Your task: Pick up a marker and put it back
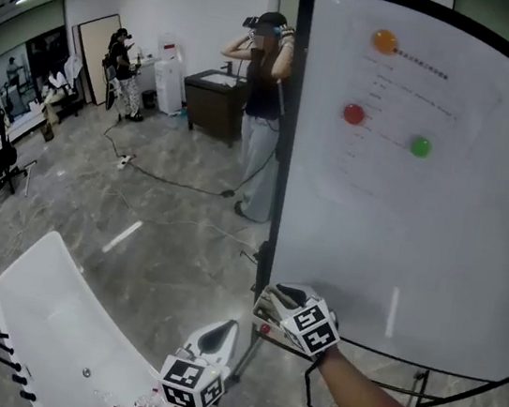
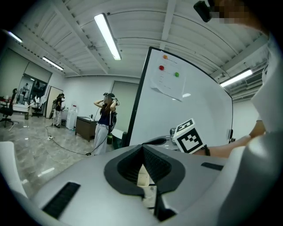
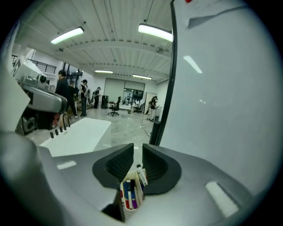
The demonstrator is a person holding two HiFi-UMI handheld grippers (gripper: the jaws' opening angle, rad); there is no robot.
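None of the markers (image 3: 128,193) is lifted yet: your right claw (image 3: 138,148) hangs parted over the box (image 3: 128,207), left claw (image 2: 142,150) closed, empty.

Whiteboard (image 1: 415,269), three magnets (image 1: 353,114) on paper (image 1: 411,107); person (image 1: 262,104) beyond; white table (image 1: 58,311)

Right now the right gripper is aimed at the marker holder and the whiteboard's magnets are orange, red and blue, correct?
Not quite: the third magnet is green, not blue, as the head view shows. The orange magnet and red magnet on the whiteboard are as you say, and the right gripper is aimed at the marker holder.
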